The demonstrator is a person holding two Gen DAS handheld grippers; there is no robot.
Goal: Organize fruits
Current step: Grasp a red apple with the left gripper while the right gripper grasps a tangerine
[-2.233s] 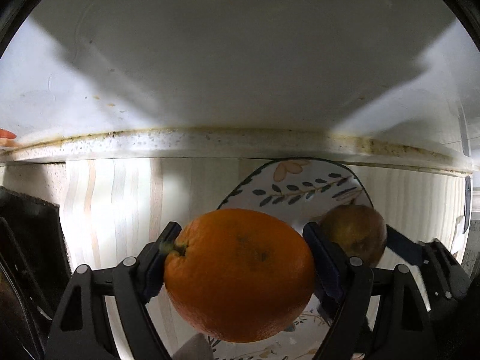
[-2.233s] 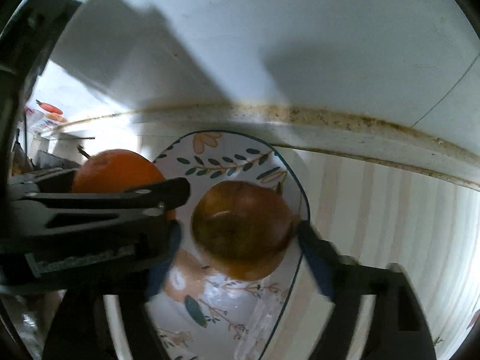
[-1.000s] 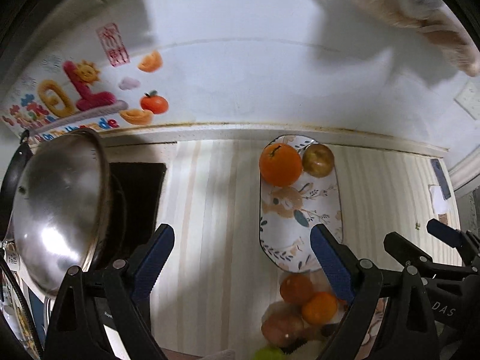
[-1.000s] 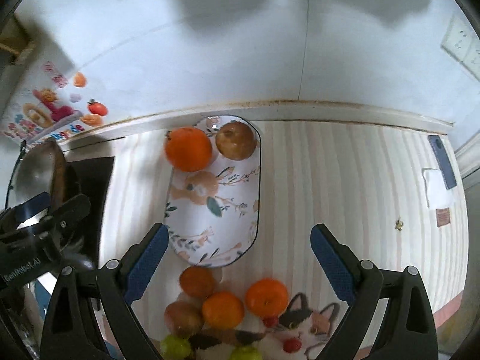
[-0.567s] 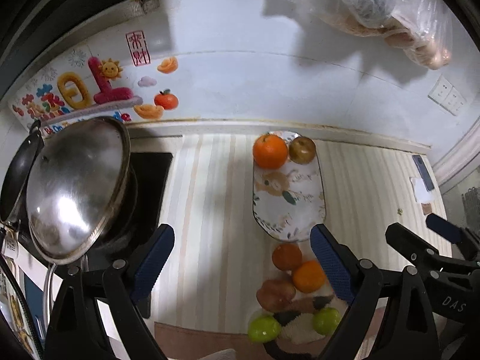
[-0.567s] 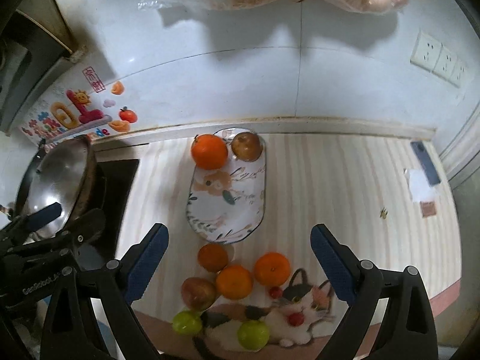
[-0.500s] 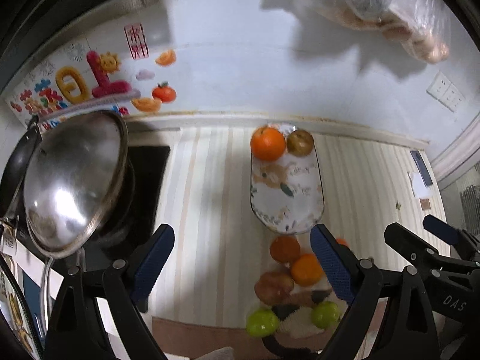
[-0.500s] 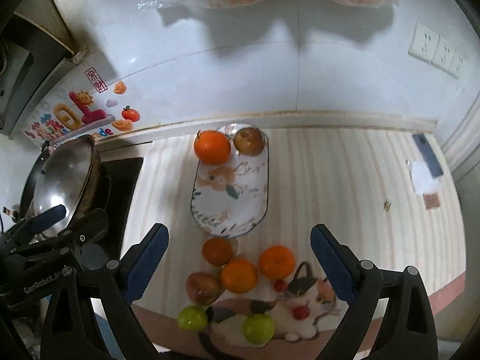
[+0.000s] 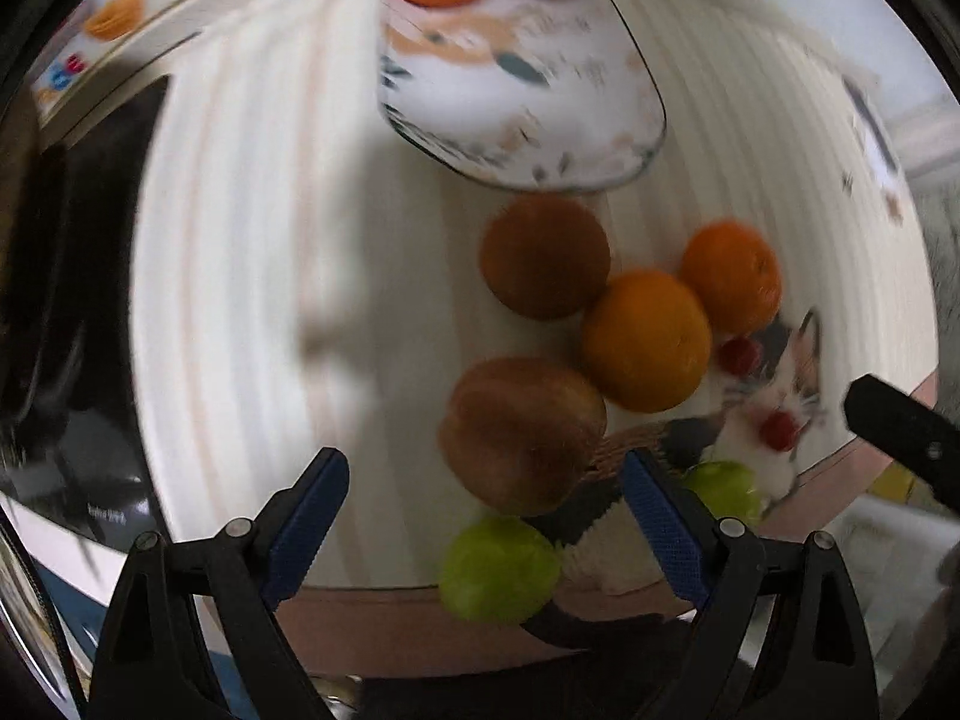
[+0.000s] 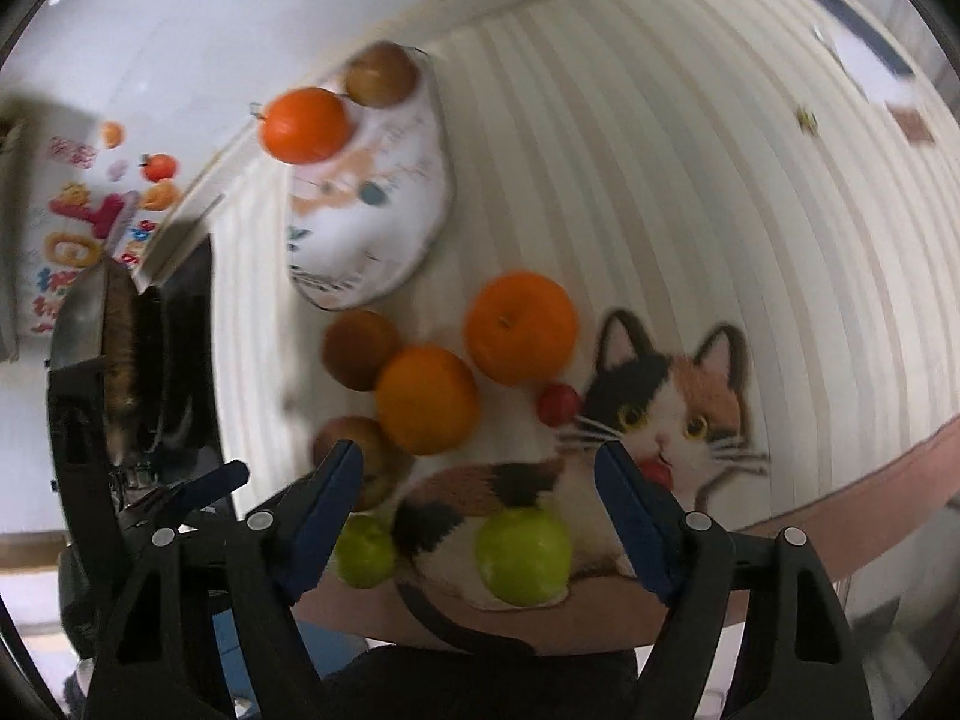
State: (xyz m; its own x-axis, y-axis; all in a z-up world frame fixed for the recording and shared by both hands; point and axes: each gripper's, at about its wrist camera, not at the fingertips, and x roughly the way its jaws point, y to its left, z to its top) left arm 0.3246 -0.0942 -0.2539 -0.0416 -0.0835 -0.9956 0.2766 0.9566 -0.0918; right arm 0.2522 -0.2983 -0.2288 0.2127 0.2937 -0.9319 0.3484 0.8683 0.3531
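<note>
On the striped counter (image 10: 630,180), near its back edge by the wall, lies an oval patterned plate (image 10: 372,240). Two fruits sit at the plate's far end, side by side and touching: an orange (image 10: 304,125) and a brownish apple (image 10: 381,81). The rest of the plate is bare.

Toward the counter's front edge, just off the plate's near end, waits a loose cluster of fruit. A dark brown round fruit (image 9: 545,257) lies closest to the plate. Beside it are two oranges, one in the middle (image 9: 647,341) and one further right (image 9: 732,282), and a larger brown apple (image 9: 522,435) in front. Two green fruits (image 10: 522,555) rest at the front edge on a cat-picture mat (image 10: 660,414), along with two small red fruits (image 10: 558,403).

Both tools are empty. The left gripper (image 9: 480,516) has its blue pads spread wide, with the brown apple and one green fruit (image 9: 498,567) framed between them. The right gripper (image 10: 477,510) is likewise spread apart, over the green fruits.

I judge the job barely begun: two fruits placed, about eight left on the counter, next pick not yet made.
</note>
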